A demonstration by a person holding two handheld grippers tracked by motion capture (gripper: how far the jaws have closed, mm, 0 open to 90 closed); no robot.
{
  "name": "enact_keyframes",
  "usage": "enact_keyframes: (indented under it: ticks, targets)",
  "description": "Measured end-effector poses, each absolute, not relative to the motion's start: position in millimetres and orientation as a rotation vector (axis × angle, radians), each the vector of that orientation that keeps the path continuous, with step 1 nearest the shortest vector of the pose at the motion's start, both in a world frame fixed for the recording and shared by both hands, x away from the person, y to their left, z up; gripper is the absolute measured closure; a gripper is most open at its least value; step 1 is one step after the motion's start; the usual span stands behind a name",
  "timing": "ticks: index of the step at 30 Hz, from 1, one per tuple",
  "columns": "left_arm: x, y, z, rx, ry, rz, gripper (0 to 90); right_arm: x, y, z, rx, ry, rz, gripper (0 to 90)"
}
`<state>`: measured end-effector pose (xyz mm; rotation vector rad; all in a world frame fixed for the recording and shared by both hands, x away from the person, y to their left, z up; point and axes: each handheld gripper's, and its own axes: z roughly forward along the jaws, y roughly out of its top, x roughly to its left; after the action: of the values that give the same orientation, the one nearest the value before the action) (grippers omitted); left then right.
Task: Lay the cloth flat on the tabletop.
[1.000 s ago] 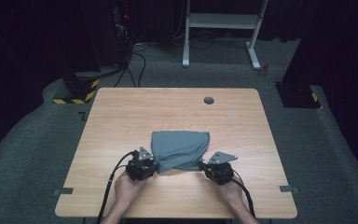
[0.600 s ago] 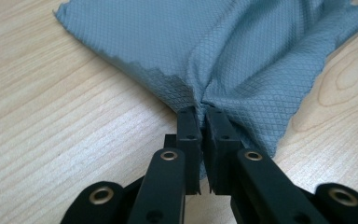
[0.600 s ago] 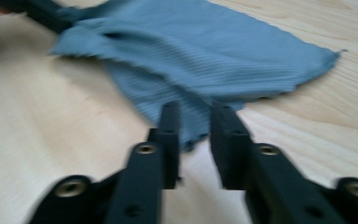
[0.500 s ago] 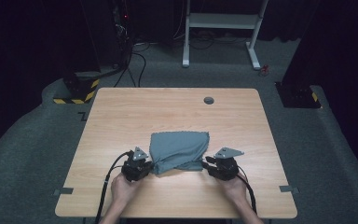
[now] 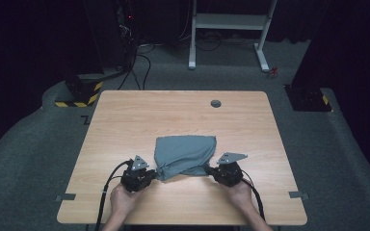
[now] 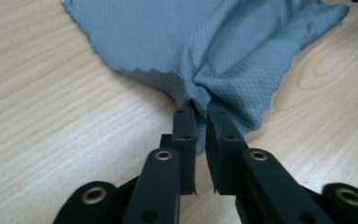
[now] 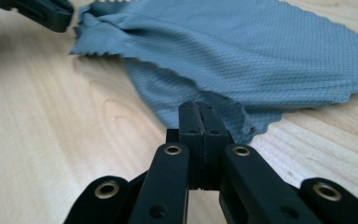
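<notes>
I have the grey-blue, diamond-textured microfibre cloth [image 5: 185, 154] lying on the pale wood-grain worktop [image 5: 125, 120], in its near half and a little toward 6 o'clock from the centre, with its far edge flat and its near edge gathered toward both of my tools. My left gripper [image 5: 150, 176] sits at about 7 o'clock from the cloth's middle; in the left gripper view [image 6: 199, 114] its black jaws stand almost together, pinching a bunched corner of the cloth [image 6: 205, 51] between the tips, the fabric puckering into folds right where they bite, and those jaws have just been opening a touch after a tighter squeeze, with the cloth between them. My right gripper [image 5: 212, 169] sits at about 5 o'clock from the cloth's middle; in the right gripper view [image 7: 200, 112] its jaws are pressed tight together on the scalloped near edge of the cloth [image 7: 242, 51], having just been closing onto it. A small round dark grommet [image 5: 216, 103] is set into the worktop at 12 o'clock, well apart from the cloth
</notes>
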<state>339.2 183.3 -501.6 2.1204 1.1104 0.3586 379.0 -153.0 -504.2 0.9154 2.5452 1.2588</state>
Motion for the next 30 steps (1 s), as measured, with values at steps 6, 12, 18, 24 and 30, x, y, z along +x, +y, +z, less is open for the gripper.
enact_keyframes:
  ticks: [6,12,18,24,30]
  targets:
    - [347,175,-506,2.098,1.125,0.380,59.9,378,-163,-499,0.980,2.429,1.281,70.9]
    - [354,167,-509,2.089,1.092,0.386,84.7,402,-153,-512,1.081,2.470,1.250,69.3]
    - [351,177,-504,2.069,1.093,0.355,87.3,401,-150,-520,1.006,2.567,1.228,90.0]
    - [350,184,-502,2.040,1.117,0.297,86.4,376,-156,-503,0.876,2.555,1.252,90.0]
    - [347,190,-504,2.022,1.148,0.250,85.2,341,-168,-501,0.782,2.607,1.218,90.0]
